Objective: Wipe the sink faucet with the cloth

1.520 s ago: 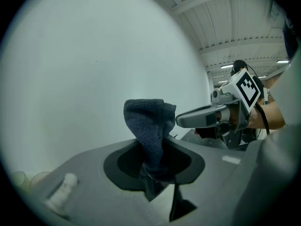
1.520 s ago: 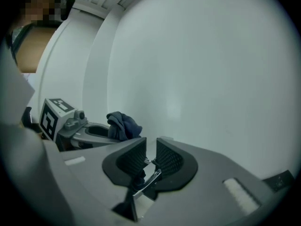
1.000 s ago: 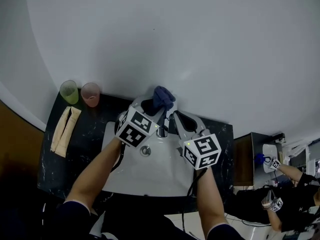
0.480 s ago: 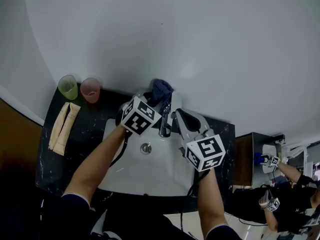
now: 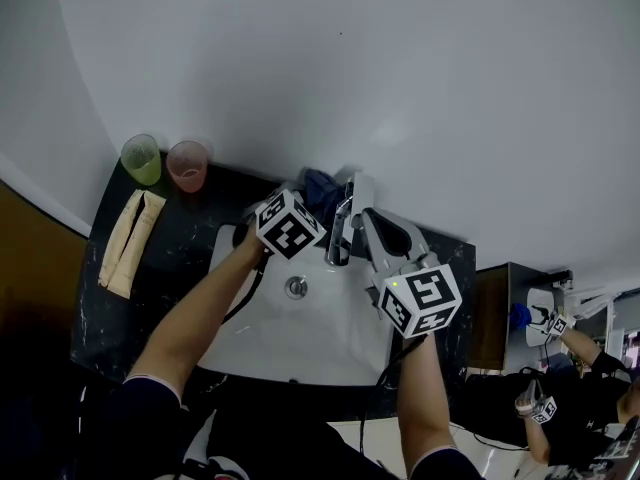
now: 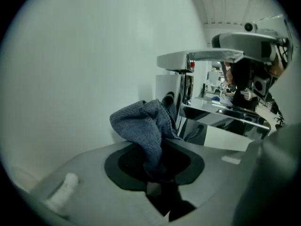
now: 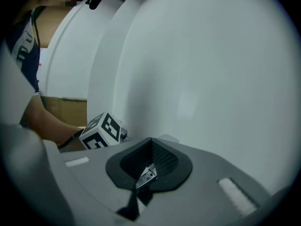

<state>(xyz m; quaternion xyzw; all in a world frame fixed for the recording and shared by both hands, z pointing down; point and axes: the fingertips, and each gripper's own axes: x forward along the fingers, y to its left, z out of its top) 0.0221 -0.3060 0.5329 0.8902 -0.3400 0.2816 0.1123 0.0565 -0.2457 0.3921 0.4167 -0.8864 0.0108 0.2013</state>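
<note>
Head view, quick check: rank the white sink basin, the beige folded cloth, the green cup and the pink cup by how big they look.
1. white sink basin
2. beige folded cloth
3. green cup and pink cup: these look alike, so no ranking between them.

Cloth [image 5: 319, 184] lower part hidden, head view; faucet [image 5: 345, 223] base hidden; bystander [image 5: 600, 373] cut by edge.

The faucet [image 5: 343, 226] stands at the back of the sink [image 5: 300, 338], close against the wall [image 5: 350, 68], leaving little room behind it. The left gripper [image 5: 310, 196], jaws closing with the cloth [image 5: 320, 183] between them, fills its left side. The right gripper [image 5: 368, 216] crowds its right. The basin in front lies open. At the counter's [image 5: 195, 243] left end, a green cup [image 5: 141, 158], a pink cup [image 5: 187, 165] and a folded towel [image 5: 130, 243] sit apart from the sink.
</note>
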